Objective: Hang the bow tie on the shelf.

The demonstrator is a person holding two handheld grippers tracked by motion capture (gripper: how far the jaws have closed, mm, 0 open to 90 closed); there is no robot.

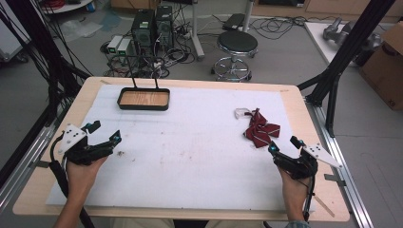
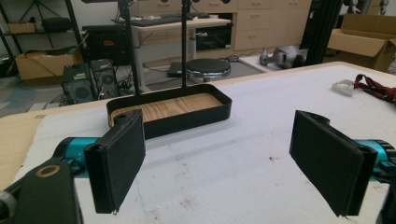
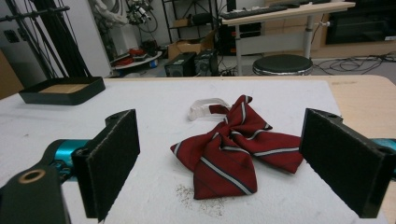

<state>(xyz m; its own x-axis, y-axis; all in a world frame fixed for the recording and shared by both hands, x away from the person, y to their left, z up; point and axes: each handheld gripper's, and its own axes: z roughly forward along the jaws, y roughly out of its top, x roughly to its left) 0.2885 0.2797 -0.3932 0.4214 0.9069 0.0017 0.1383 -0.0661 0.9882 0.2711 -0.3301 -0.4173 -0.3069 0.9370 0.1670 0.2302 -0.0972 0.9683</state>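
Note:
A dark red bow tie with thin white stripes lies flat on the white mat at the right. Its clear plastic clip strap curls out behind it. The right gripper view looks straight at the bow tie, just beyond my open right gripper. From above, my right gripper rests a short way in front of the tie, apart from it. A black tray with a wooden floor stands at the back left. My left gripper sits open on the mat near the left edge, and its jaws hold nothing.
The white mat covers most of the wooden table. Two thin black posts rise behind the tray. Beyond the far edge stand a round stool and computer towers. Black frame legs flank the table.

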